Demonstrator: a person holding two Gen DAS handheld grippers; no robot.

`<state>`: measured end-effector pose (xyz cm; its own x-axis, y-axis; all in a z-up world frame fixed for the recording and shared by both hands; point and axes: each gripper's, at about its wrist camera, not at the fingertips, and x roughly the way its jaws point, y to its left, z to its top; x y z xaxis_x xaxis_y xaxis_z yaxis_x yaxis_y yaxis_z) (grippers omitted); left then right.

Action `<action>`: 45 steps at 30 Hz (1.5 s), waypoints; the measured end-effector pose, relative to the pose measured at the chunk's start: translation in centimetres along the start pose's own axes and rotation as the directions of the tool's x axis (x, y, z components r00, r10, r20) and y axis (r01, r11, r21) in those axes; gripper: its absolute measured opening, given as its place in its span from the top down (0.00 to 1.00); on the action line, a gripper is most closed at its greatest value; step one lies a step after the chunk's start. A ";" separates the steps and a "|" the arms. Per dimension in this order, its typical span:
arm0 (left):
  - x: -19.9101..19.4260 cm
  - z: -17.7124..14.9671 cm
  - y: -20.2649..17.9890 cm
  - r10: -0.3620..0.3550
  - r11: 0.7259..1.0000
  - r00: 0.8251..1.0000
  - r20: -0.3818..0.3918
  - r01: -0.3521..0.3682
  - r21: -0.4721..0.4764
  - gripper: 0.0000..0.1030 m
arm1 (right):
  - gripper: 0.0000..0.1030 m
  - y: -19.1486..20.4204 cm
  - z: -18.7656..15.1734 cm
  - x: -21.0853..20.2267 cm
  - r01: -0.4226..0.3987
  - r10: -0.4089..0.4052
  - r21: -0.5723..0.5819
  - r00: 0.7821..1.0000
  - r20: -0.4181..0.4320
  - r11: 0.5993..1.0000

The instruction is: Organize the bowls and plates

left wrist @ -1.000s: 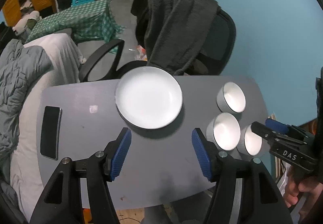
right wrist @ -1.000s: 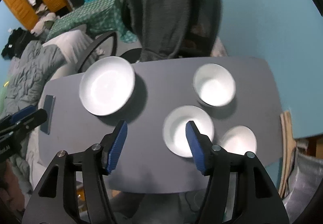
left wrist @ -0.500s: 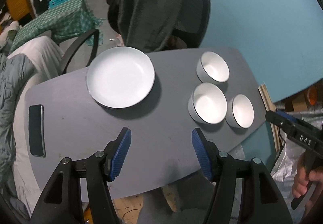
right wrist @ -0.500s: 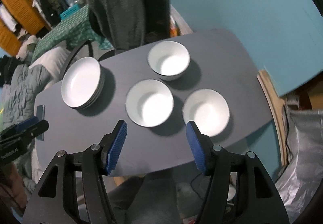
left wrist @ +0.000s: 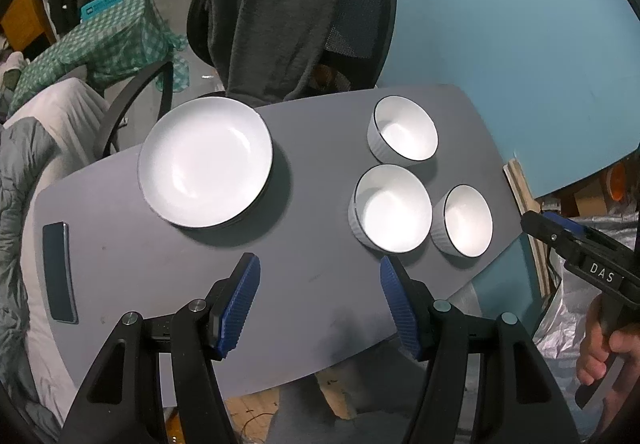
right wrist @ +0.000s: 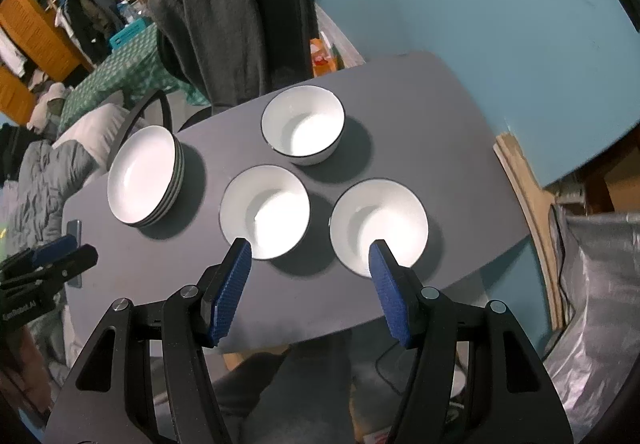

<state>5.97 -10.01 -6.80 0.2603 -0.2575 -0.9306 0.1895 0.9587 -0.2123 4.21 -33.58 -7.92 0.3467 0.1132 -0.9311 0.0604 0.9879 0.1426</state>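
- The left gripper [left wrist: 320, 298] hangs above the near part of the grey table [left wrist: 312, 244], its blue-padded jaws standing well apart with nothing between them, only bare tabletop beneath.
- The right gripper [right wrist: 306, 286] is likewise spread wide and holds nothing; it hovers over the near edge of the table, its left pad in line with the middle bowl [right wrist: 265, 211] and its right pad in line with the near-right bowl [right wrist: 379, 225], touching neither.
- A third bowl [right wrist: 303, 123] sits further back, close to the other two; the three white, dark-rimmed bowls cluster together on the right half of the table without being nested.
- On the left half, well apart from the bowls, stands a stack of plates [left wrist: 205, 162], white with dark rims; from the right wrist view several edges show one under another.
- A dark phone [left wrist: 59, 271] lies flat near the table's left end.
- Behind the table is an office chair [left wrist: 360, 16] with a dark grey blanket [left wrist: 272, 8] draped over its back, and a teal wall [left wrist: 500, 24] to the right.
- At the right edge of the left wrist view, a person's hand [left wrist: 608, 356] grips the other tool's handle, off the table's side.
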 end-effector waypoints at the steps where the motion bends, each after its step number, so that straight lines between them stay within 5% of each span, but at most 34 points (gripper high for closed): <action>1: 0.3 0.3 -0.3 0.004 1.000 1.000 -0.002 -0.004 -0.001 0.38 | 0.41 0.0 0.4 0.2 -0.003 0.003 -0.007 1.000 -0.002 1.000; 10: 4.9 1.8 -2.2 0.023 0.999 0.997 -0.072 -0.027 -0.046 0.38 | 0.41 -0.7 3.3 4.5 -0.082 0.072 -0.116 0.994 -0.082 0.990; 19: 9.9 2.7 -3.1 0.035 0.993 0.991 -0.126 -0.049 -0.107 0.38 | 0.41 -0.8 5.6 11.3 -0.186 0.141 -0.194 0.963 -0.229 0.963; 32: 15.4 2.6 -3.3 0.066 0.984 0.977 -0.203 -0.097 -0.150 0.38 | 0.42 0.3 6.3 17.1 -0.229 0.108 -0.306 0.924 -0.367 0.924; 45: 17.8 1.7 -3.0 0.071 0.973 0.967 -0.245 -0.121 -0.196 0.38 | 0.59 0.4 5.9 19.2 -0.248 0.088 -0.339 0.901 -0.424 0.907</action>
<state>11.68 -17.69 -22.17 0.0330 -0.1513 -0.9879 -0.0327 0.9878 -0.1524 16.37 -31.67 -23.80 -0.0794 0.2338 -0.9690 -0.3491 0.9040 0.2467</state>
